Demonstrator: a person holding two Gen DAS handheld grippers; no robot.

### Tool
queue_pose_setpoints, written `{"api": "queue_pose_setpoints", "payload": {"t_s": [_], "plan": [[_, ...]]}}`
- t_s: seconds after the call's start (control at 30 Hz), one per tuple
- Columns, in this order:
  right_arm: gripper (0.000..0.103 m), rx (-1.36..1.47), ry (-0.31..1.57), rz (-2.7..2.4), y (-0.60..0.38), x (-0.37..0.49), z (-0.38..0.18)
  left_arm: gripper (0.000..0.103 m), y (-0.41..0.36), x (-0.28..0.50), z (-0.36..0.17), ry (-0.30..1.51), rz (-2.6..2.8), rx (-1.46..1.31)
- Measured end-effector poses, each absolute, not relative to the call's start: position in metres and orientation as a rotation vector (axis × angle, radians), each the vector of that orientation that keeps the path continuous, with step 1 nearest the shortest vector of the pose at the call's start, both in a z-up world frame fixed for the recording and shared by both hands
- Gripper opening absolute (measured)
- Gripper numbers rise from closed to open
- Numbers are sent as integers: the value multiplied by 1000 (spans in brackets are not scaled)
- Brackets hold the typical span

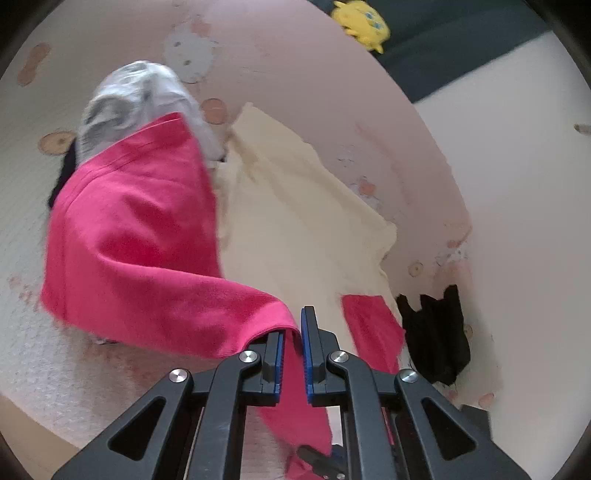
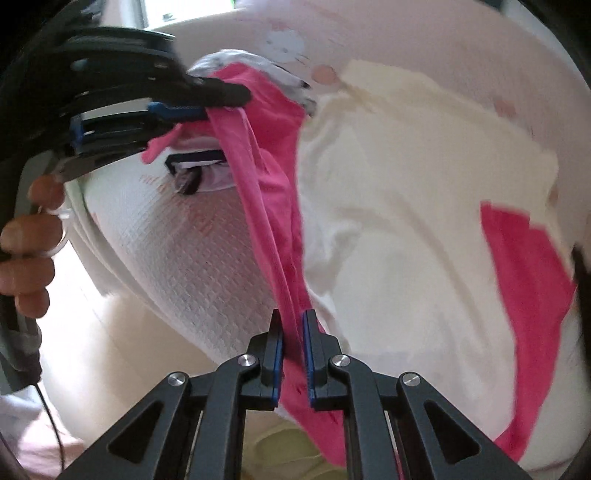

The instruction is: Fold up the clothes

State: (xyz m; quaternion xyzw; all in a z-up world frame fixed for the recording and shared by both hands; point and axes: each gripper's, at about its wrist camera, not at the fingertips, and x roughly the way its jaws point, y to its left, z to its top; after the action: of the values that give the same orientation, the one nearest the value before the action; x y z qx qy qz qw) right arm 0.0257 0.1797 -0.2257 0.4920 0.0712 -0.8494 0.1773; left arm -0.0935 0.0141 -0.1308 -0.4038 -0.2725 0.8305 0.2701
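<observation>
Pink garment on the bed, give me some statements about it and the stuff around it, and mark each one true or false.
1. Both grippers are shut on the pink garment. True: left gripper, right gripper.
2. The cream garment lies under the pink one. True.
3. The yellow plush toy sits on the pink garment. False: it is far off on a dark surface.
4. The black garment is held by a gripper. False: it lies loose.

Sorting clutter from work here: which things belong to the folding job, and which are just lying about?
In the job:
- bright pink knit garment
- left claw
- right claw

Lying about:
- cream fabric piece
- grey patterned cloth
- black crumpled cloth
- yellow plush toy
</observation>
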Motion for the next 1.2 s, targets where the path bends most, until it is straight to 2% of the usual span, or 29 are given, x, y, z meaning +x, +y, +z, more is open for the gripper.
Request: {"api": "queue_pose_setpoints", "payload": {"t_s": [0.17, 0.23, 0.37, 0.6, 0.77, 0.8, 0.87, 0.93, 1.03, 1.1, 1.13, 1.17, 1.2], "plan": [[8, 1498, -126, -2334, 212, 20, -241, 7, 41, -95, -126, -588, 2232, -1108], [8, 1505, -189, -2305, 219, 20, -244, 7, 49, -97, -128, -555, 2208, -1125], [8, 1533, -264, -2280, 224, 18, -250, 7, 59, -99, -138, -540, 2148, -1173], [8, 1553, -309, -2261, 227, 19, -255, 7, 87, -99, -160, -399, 2127, -1249], [9, 1560, -296, -2275, 226, 19, -254, 7, 91, -100, -180, -413, 2100, -1315], [12, 1565, -281, -2293, 227, 19, -253, 7, 90, -100, -183, -419, 2104, -1323], [41, 1573, -250, -2328, 227, 19, -250, 7, 87, -97, -185, -430, 2104, -1323], [49, 1582, -219, -2362, 227, 19, -247, 7, 83, -94, -183, -448, 2106, -1315], [52, 1581, -197, -2388, 229, 16, -242, 8, 77, -92, -179, -496, 2097, -1334], [55, 1592, -180, -2385, 230, 13, -239, 15, 72, -91, -176, -525, 2091, -1378], [56, 1593, -162, -2382, 230, 11, -237, 25, 69, -91, -175, -544, 2089, -1397], [56, 1593, -145, -2379, 230, 9, -235, 40, 66, -90, -174, -562, 2087, -1417], [56, 1594, -128, -2376, 230, 7, -233, 50, 62, -90, -173, -582, 2084, -1435]]}}
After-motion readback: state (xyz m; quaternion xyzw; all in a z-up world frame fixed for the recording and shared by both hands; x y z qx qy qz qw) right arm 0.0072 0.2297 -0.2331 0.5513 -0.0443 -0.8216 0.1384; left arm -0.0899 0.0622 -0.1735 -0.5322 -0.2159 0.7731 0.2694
